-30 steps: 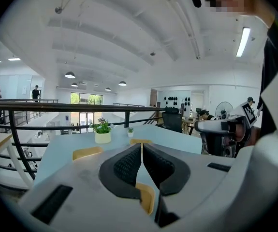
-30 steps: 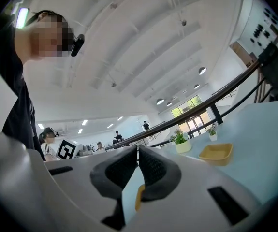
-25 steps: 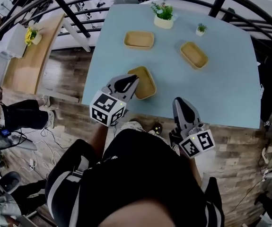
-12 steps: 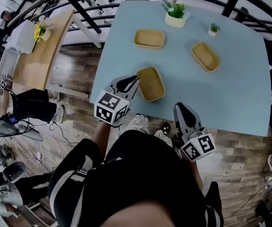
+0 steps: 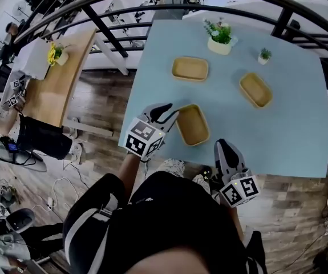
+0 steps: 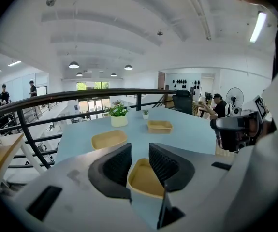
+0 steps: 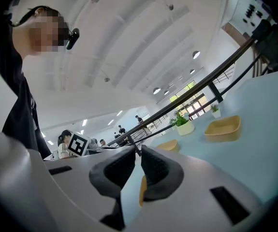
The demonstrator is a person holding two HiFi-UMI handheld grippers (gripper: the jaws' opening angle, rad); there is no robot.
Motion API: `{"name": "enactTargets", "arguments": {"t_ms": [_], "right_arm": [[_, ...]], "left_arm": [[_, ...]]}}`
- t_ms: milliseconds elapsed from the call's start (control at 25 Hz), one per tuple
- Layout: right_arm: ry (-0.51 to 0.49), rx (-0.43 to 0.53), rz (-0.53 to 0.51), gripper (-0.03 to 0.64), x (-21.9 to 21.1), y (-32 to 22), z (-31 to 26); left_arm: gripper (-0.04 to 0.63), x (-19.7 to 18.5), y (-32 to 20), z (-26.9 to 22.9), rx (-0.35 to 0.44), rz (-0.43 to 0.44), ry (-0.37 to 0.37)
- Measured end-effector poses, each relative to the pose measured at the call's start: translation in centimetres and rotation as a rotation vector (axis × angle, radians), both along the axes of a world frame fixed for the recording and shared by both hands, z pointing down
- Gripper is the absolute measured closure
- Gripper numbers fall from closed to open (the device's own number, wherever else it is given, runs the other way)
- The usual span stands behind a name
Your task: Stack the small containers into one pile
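Nearest, at 6 o'clock of the head view: the person's black top [image 5: 169,221] w/ white sleeve stripes.

R gripper [image 7: 138,153] is at 4 o'clock of the near container [image 5: 193,125], by the table's near edge. Its jaws are drawn together w/ only a thin slit betw. the pads, nothing in them.

L gripper [image 6: 139,151] is at 9 o'clock of that container, just beside its rim. Its jaws have just been opening and now stand partway apart. The pads press on nothing; the container shows thru the gap, past the tips, not gripped.

Near container is tan, rectangular and empty, and sits flat on the pale-blue table [image 5: 289,130], close to the near edge. 2nd container [image 5: 190,69] is at its 12 o'clock, well apart. 3rd container [image 5: 255,89] is at its 2 o'clock, turned at an angle, also apart. All 3 lie separate, none stacked.

Big potted plant [image 5: 219,39] is at 1 o'clock of the 2nd container. Small potted plant [image 5: 264,55] is at 12 o'clock of the 3rd. Past the far edge is a black railing [image 5: 282,23]. At 9 o'clock of the table stands a wooden desk [image 5: 49,96] w/ yellow flowers [image 5: 54,51].
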State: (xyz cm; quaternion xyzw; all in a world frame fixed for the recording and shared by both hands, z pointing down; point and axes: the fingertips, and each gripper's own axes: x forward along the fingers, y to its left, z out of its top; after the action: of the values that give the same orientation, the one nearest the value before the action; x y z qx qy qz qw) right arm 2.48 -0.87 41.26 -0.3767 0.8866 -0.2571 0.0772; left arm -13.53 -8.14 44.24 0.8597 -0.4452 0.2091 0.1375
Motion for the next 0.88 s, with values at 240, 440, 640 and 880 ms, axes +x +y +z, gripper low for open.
{"name": "enactTargets", "arguments": {"t_ms": [240, 440, 640, 880], "right_arm": [[0.024, -0.071, 0.028, 0.574, -1.0, -0.4, 2.3], [-0.024, -0.150, 0.044, 0.563, -1.9, -0.9, 4.3], [-0.042, -0.234, 0.035, 0.544, -3.2, -1.5, 6.6], [-0.046, -0.355, 0.033, 0.499, -3.7, -1.1, 9.7]], "left_arm": [[0.491, -1.1, -1.6, 1.8, -0.036, 0.031, -0.005], [0.481, -1.5, -2.8, 3.8, -0.080, 0.077, -0.007], [0.466, -2.3, -4.6, 5.7, -0.124, 0.110, -0.018], [0.454, -1.9, -6.3, 8.3, -0.202, 0.181, -0.032]]}}
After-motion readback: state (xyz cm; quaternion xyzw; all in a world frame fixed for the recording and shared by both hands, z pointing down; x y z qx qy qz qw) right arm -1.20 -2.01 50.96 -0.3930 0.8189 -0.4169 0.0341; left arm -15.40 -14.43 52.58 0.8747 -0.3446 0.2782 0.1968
